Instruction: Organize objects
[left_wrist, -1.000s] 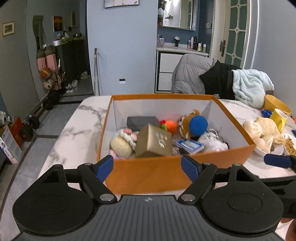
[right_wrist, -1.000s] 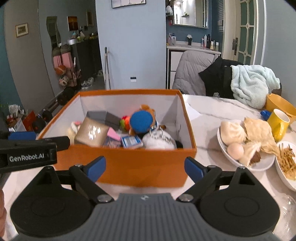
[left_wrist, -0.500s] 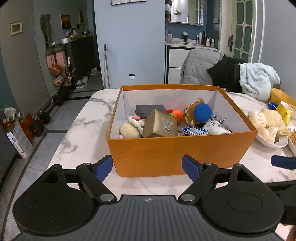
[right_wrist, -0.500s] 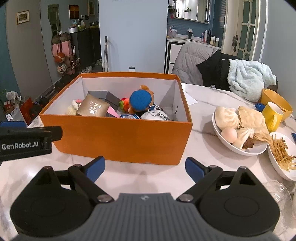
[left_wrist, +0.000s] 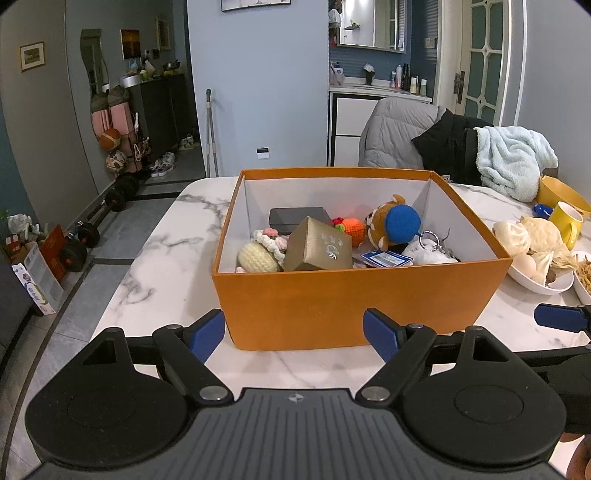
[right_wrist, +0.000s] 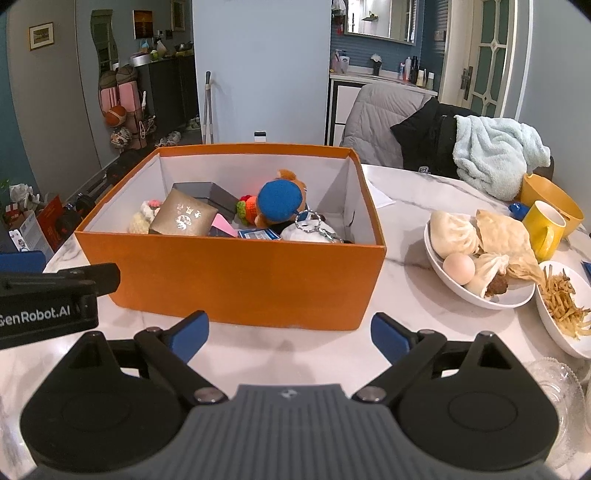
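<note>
An open orange box (left_wrist: 354, 302) stands on the marble table (left_wrist: 155, 258); it also shows in the right wrist view (right_wrist: 236, 280). It holds a gold gift box (left_wrist: 319, 245), a dark grey case (left_wrist: 297, 218), a plush with a blue ball (left_wrist: 400, 223), crocheted toys (left_wrist: 258, 254), an orange knit ball (left_wrist: 351, 229), a blue-white card (left_wrist: 386, 257) and a white keychain toy (left_wrist: 428, 251). My left gripper (left_wrist: 294, 334) is open and empty in front of the box. My right gripper (right_wrist: 290, 334) is open and empty, also in front of it.
To the right of the box are a white bowl of buns and an egg (right_wrist: 476, 254), a dish of shredded food (right_wrist: 565, 306), a yellow mug (right_wrist: 543, 229), a yellow bowl (right_wrist: 554, 192) and glassware (right_wrist: 554, 387). Chairs draped with coats (right_wrist: 436, 129) stand behind the table.
Both grippers have pulled back from the box, which now looks smaller and farther away. Both stay open and empty.
</note>
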